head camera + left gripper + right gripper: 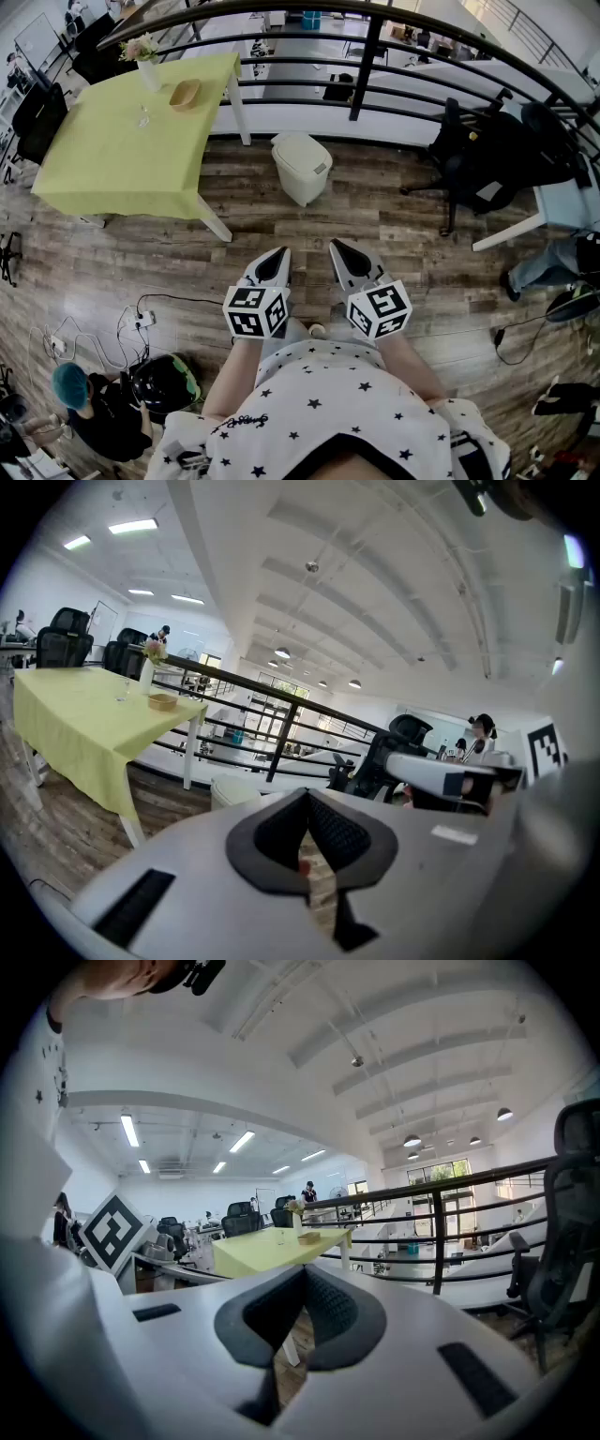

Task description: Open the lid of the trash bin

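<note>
While the white trash bin (301,171) stands lid-down on the wood floor (403,234) by the railing (367,67), the left gripper (277,255) and right gripper (338,247) hover well apart from it, jaws clenched on nothing.

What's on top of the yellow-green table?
On the yellow-green table: a white vase of flowers, a clear glass and a tan bowl, all toward its far side. The cloth covers the tabletop itself, and the bowl's contents cannot be made out.

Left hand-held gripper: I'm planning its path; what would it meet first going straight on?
Probably the railing, passing just above the low trash bin; depth is unclear.
</note>
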{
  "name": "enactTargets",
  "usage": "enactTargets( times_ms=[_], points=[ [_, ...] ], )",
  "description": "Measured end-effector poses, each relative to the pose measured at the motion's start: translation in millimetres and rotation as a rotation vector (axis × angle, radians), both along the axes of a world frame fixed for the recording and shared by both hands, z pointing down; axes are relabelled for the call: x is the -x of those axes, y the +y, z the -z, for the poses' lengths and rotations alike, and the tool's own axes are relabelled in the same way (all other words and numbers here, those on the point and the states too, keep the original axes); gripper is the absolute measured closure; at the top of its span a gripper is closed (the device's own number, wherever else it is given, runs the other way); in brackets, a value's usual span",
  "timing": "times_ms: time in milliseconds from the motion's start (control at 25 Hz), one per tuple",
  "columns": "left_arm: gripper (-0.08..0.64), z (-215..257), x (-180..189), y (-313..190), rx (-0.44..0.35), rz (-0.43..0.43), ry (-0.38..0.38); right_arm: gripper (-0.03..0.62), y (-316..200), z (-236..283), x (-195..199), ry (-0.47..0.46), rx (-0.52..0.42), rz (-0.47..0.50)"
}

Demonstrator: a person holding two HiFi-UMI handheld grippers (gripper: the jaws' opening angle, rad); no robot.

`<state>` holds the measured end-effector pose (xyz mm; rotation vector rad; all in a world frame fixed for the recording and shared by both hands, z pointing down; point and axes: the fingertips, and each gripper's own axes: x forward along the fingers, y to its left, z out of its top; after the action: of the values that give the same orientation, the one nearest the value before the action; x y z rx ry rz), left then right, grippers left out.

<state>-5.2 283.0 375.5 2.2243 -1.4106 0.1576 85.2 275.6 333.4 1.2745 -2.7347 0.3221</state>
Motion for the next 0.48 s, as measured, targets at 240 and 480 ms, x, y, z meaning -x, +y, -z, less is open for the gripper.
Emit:
enactTargets(
  times_ms=[240,480],
  points=[
    [0.548,12.4,-16.2,15.6,-0.029,-0.015,-0.006,0.598,19.2,0.6,-13.3,0.014,-0.002,-0.003],
    [0.548,6.9,-26.8,23.1,0.014,-0.012,0.017,0.598,30.1,-1.4,-25.0,0.014,0.0,-0.007]
  ],
)
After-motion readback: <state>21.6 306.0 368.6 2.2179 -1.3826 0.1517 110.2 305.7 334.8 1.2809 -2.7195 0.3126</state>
